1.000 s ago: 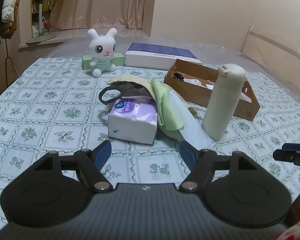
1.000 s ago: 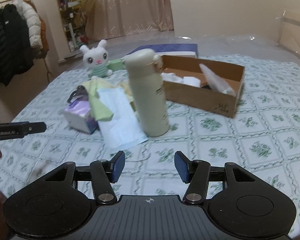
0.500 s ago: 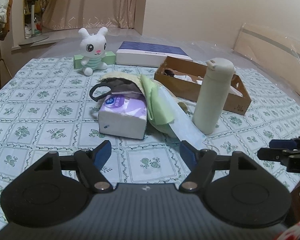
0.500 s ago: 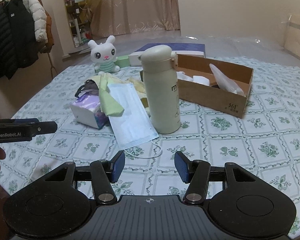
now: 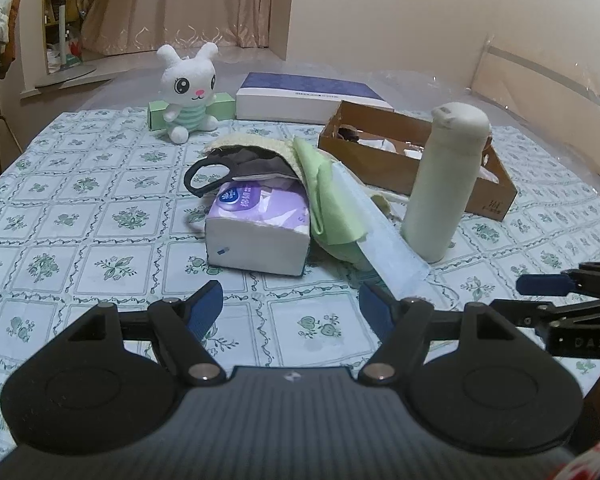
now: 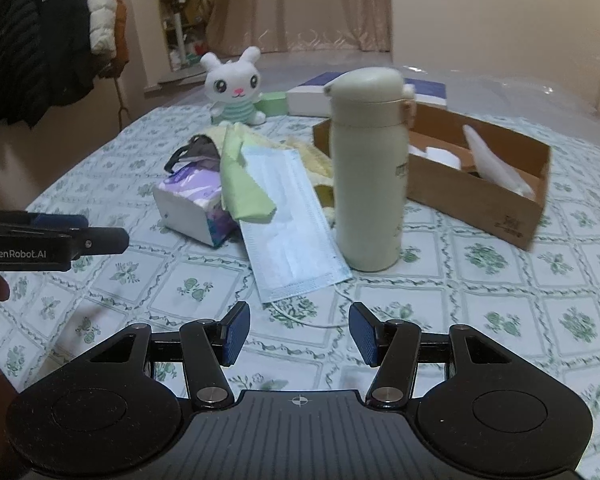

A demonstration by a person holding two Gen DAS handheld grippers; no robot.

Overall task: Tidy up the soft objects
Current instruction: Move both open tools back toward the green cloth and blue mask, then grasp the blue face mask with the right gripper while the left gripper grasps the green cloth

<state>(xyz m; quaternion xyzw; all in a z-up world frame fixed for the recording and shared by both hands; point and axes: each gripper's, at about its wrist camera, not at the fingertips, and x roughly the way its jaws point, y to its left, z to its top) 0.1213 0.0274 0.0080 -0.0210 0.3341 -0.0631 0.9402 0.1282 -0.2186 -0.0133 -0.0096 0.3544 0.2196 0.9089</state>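
Green-flowered cloth [image 5: 80, 240] covered the whole surface, with curtains and hanging coats in the room beyond. Nearest, the left gripper [image 5: 290, 306] and the right gripper [image 6: 298, 332] hovered low over bare cloth, both spread wide and holding nothing, apparently lined up for a first pick.

Just past them lay the soft pile. A blue mask [image 6: 292, 220] sprawled flat, its near corner and ear loop reaching toward the right gripper, its far end tucked under a green cloth [image 5: 328, 204]. That cloth draped over the right side of a tissue pack [image 5: 256, 232], and a dark mask [image 5: 236, 164] sat on the pack's far end against a cream towel [image 5: 240, 142]. Everything overlapped, so lifting one piece would likely drag its neighbours.

A tall bottle [image 6: 366, 172] stood upright just right of the blue mask, close enough to be tipped by a careless sweep. Behind it sat an open cardboard box [image 6: 480, 196], probably the destination, already holding a few pale items.

Farther off, a plush rabbit [image 5: 188, 88] sat before a small green box [image 5: 156, 114], beside a flat blue box [image 5: 308, 96]. Open cloth lay left of the pile and on the near side; the table edge curved close behind both grippers.
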